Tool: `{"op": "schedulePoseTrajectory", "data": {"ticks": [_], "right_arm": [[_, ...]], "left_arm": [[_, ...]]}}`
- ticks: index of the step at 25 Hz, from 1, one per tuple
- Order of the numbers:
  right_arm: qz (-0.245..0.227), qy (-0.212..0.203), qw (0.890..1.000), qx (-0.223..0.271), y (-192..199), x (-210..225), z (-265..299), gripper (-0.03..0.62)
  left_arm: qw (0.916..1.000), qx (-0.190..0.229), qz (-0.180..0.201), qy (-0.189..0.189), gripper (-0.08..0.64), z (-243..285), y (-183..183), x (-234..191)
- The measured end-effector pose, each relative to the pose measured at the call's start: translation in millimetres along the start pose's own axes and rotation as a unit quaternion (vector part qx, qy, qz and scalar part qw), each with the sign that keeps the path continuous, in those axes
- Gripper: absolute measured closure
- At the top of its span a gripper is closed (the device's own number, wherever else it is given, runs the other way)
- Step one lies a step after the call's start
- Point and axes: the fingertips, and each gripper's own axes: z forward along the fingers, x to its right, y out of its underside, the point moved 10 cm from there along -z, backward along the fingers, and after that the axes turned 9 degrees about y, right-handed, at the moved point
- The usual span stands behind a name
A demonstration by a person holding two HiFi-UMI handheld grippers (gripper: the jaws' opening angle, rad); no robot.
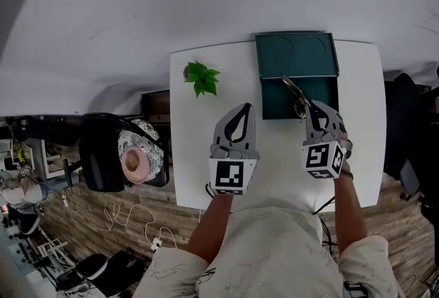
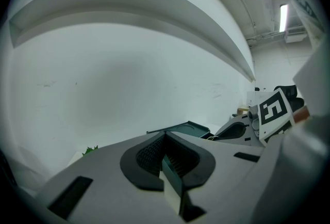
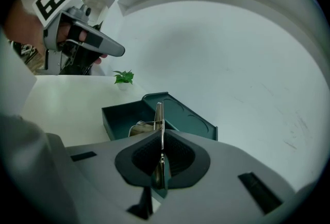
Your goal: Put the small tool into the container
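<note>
A dark green container (image 1: 322, 99) stands open at the table's far right, its lid (image 1: 297, 55) folded flat behind it. My right gripper (image 1: 310, 108) is shut on the small metal tool (image 1: 293, 89), a thin silvery piece that sticks out past the jaws over the container's open box. In the right gripper view the tool (image 3: 159, 113) stands on edge between the pads, with the container (image 3: 119, 118) just below and ahead. My left gripper (image 1: 245, 110) hovers over the table left of the container, shut with nothing in it. The left gripper view shows the container (image 2: 186, 128) ahead to the right.
A small green plant (image 1: 201, 77) sits on the white table (image 1: 206, 166) at its far left. A black chair (image 1: 108, 152) with a pink item stands left of the table. Cables lie on the floor. A white wall rises behind the table.
</note>
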Motion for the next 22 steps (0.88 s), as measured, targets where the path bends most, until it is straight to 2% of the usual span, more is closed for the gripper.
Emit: {"op": "schedulePoseTrajectory", "data": {"ticks": [13, 22], "right_arm": [[-0.106, -0.021, 0.994, 0.0, 3.7, -14.9, 12.2, 0.577], [-0.15, -0.034, 0.988, -0.005, 7.9, -19.2, 20.5, 0.577]], "left_arm": [[1.0, -0.005, -0.004, -0.002, 0.554, -1.3, 3.0, -0.6], [1.0, -0.008, -0.004, -0.001, 0.554, -0.5, 4.6, 0.0]]}}
